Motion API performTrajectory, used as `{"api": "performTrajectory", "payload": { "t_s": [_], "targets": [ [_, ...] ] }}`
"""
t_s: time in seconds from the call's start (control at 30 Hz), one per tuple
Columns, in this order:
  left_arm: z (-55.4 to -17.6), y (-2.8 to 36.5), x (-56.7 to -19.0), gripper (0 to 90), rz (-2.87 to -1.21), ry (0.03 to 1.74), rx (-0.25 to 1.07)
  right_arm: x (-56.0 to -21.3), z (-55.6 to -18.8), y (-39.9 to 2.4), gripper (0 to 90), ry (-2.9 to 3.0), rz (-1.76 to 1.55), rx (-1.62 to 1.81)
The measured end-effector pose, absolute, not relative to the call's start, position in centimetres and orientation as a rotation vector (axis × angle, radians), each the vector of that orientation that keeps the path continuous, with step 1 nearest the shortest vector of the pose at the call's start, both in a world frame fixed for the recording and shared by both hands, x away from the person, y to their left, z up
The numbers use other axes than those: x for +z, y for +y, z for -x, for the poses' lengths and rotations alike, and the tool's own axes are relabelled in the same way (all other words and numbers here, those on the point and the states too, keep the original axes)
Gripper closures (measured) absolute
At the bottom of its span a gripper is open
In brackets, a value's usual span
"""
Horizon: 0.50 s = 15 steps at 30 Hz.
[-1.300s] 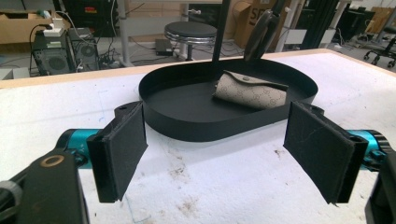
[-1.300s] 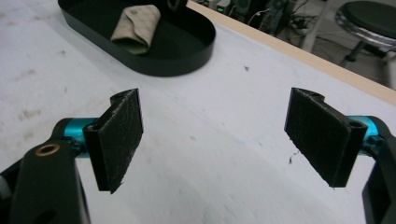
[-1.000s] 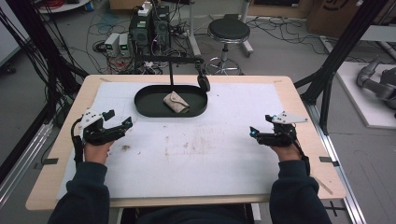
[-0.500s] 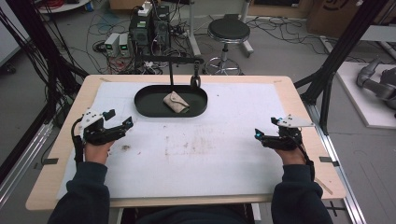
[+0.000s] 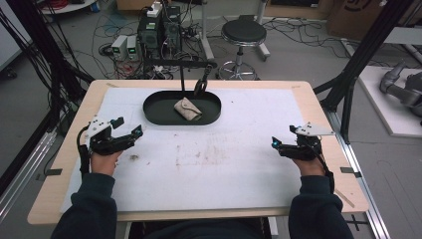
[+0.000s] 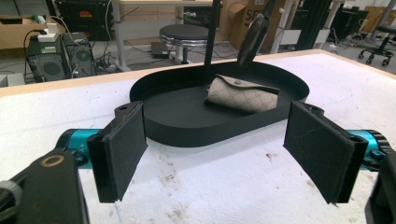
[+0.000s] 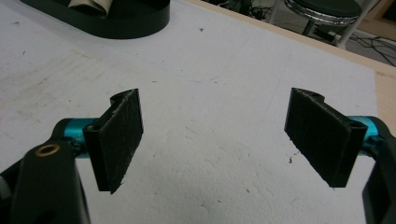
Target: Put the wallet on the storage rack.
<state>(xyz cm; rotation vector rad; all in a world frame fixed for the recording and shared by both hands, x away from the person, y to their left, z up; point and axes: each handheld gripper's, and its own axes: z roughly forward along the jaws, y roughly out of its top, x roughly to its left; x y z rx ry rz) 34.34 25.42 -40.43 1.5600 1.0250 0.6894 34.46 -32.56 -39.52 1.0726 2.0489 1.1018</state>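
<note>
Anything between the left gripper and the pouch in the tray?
Only the near wall of the black tray. The left gripper sits open on bare mat facing the beige pouch. A black stand post rises right behind the pouch.

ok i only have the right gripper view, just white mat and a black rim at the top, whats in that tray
Observer: A small beige pouch lies inside the black tray, flap closed.
Operator: anything over it
Observer: Yes, a black stand rises at the tray's far side, with a dark hook-like piece hanging above the rim.
Operator: where is the left gripper
Observer: The left gripper is low over the mat, jaws wide open, pointing at the tray and apart from it.
Operator: and mine from above
Observer: The right gripper sits near the table's right edge, open, far from the tray.
</note>
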Motion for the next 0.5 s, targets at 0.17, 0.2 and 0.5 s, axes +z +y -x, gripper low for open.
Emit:
{"api": "performTrajectory", "payload": {
  "t_s": [0.17,0.2,0.5],
  "targets": [
    [-34.37,25.38,-40.5,20.7,-1.566,1.028,0.685,-39.53,-34.5,-32.61,19.8,2.039,-1.089,1.098],
    [-34.39,25.35,-40.52,20.7,-1.563,1.029,0.685,-39.52,-34.5,-32.62,19.8,2.037,-1.091,1.098],
    [-34.49,25.35,-40.63,20.7,-1.567,1.035,0.681,-39.62,-34.76,-32.63,19.8,2.039,-1.086,1.095]
  ]
}}
